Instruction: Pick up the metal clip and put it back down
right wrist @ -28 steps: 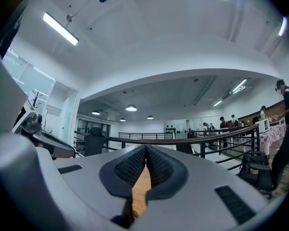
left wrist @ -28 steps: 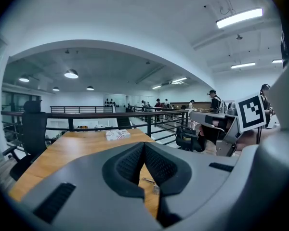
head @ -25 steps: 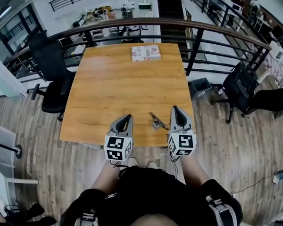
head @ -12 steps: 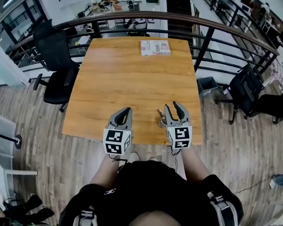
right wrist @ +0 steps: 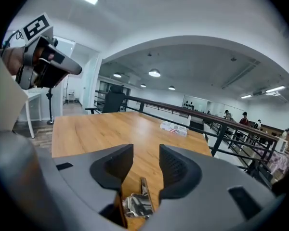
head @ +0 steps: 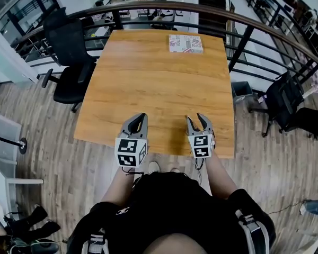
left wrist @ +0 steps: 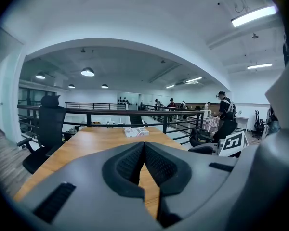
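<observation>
In the head view, the left tool (head: 141, 117) and the right tool (head: 195, 119) hovered side by side over the near edge of the wooden table (head: 148, 73), the right one closer to the near right corner. A flat printed box (head: 185, 43) lay at the far edge, and a black office chair (head: 69, 62) stood off the left edge.

In the left gripper view, that tool's jaws were clenched, their ribbed pads meeting at the tips with nothing between them and bare table beyond.

In the right gripper view, the jaws stood apart and were opening. The metal clip (right wrist: 137, 203) lay on the table between them, deep toward their base, released, with neither pad pressing on it.
</observation>
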Action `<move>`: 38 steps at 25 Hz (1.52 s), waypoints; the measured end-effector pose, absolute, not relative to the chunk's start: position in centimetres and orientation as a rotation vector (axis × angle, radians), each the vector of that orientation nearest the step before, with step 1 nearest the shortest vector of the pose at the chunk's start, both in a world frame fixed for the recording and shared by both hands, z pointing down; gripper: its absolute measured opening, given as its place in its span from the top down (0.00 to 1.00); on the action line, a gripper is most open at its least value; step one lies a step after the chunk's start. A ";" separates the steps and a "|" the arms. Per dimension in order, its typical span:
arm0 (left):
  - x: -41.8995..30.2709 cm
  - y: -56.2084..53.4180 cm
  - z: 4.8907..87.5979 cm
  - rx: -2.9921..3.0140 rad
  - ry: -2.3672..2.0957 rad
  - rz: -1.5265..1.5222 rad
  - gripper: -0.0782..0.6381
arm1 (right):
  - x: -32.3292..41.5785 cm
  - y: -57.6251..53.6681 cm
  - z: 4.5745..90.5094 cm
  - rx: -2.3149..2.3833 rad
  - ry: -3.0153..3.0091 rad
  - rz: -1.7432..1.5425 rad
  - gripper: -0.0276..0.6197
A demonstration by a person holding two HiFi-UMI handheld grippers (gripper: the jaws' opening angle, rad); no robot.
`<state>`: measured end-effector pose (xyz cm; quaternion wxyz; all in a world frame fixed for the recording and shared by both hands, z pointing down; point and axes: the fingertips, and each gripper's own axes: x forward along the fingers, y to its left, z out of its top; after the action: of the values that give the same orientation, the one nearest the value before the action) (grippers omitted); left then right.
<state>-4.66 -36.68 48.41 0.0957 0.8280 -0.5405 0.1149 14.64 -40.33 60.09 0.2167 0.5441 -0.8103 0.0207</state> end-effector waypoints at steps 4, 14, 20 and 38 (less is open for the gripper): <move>-5.7 -36.5 48.6 2.436 -1.619 0.341 0.88 | 14.8 -40.5 63.3 1.464 -2.229 0.112 0.65; -7.7 -36.6 49.3 2.374 -1.666 0.328 0.88 | 14.6 -40.2 69.1 1.307 -2.147 0.146 0.64; -8.3 -36.5 50.0 2.348 -1.681 0.336 0.88 | 15.0 -40.0 72.1 1.264 -2.104 0.195 0.64; -8.4 -37.6 50.2 2.353 -1.668 0.341 0.88 | 16.8 -40.6 75.3 1.292 -1.920 0.176 0.80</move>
<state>-8.41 -37.64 50.23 0.1183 0.8044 -0.5704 0.1167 16.83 -40.60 75.25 0.3989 0.5105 -0.7586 0.0695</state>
